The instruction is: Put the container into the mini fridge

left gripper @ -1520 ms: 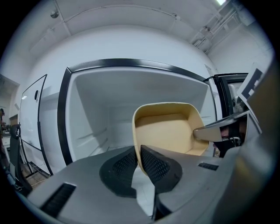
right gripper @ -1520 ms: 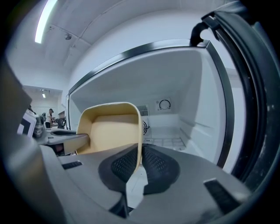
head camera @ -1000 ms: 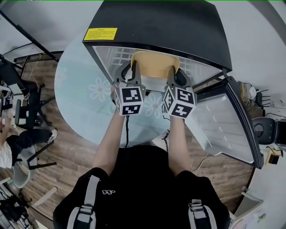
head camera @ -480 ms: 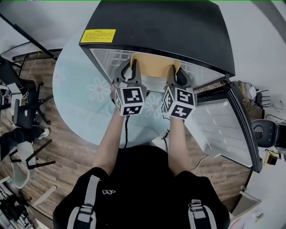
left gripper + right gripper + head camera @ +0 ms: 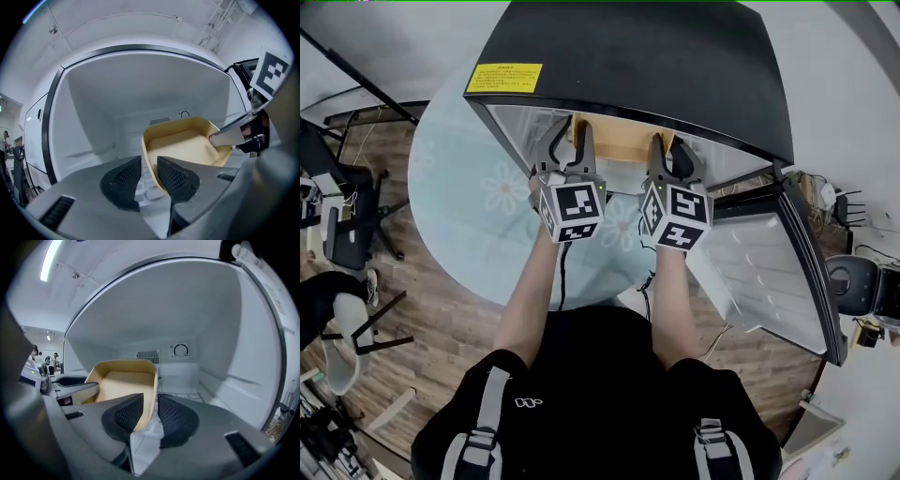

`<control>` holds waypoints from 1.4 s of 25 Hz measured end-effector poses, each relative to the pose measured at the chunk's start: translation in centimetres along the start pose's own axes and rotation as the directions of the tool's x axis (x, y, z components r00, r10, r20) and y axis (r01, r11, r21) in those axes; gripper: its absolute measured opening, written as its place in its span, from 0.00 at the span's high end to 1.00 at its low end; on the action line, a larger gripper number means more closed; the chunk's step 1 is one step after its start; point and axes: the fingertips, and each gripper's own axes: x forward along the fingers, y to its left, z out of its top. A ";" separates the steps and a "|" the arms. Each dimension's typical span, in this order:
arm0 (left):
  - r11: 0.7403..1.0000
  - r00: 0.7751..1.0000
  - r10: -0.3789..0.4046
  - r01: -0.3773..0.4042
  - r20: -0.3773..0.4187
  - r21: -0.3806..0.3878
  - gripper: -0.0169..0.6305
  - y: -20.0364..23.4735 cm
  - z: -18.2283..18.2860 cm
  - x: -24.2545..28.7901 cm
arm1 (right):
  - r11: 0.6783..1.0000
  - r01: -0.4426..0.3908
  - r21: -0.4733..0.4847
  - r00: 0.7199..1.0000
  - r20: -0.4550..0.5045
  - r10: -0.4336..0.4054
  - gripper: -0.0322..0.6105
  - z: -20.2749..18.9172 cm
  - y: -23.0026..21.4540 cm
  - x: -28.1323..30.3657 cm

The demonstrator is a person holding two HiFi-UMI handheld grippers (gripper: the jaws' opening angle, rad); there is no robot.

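Observation:
A shallow beige container (image 5: 614,141) sits inside the open black mini fridge (image 5: 637,66), on its white floor. My left gripper (image 5: 565,133) reaches into the fridge at the container's left wall (image 5: 180,143). Its jaws are opening: the wall stands between the pads with a gap showing. My right gripper (image 5: 668,152) is at the container's right wall (image 5: 124,383). Its jaws are opening too, with the rim between the pads and daylight beside it. Each gripper view shows its own gripper, left (image 5: 149,171) and right (image 5: 151,411), with the other across the container.
The fridge stands on a round pale glass table (image 5: 469,206) over a wooden floor. Its door (image 5: 769,262) hangs open to the right, white shelves facing in. A yellow label (image 5: 503,77) is on the fridge top. Chairs (image 5: 347,234) stand at the left.
The container has gone deeper into the fridge, with less of it showing under the top edge. Both grippers' jaws have spread apart and let go of its walls.

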 end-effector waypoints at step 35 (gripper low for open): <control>0.988 0.989 0.002 0.021 0.150 -0.153 0.87 -0.4 4.3 -3.7 | 0.998 -0.010 -0.055 0.983 0.184 0.020 0.72 2.9 1.9 -3.9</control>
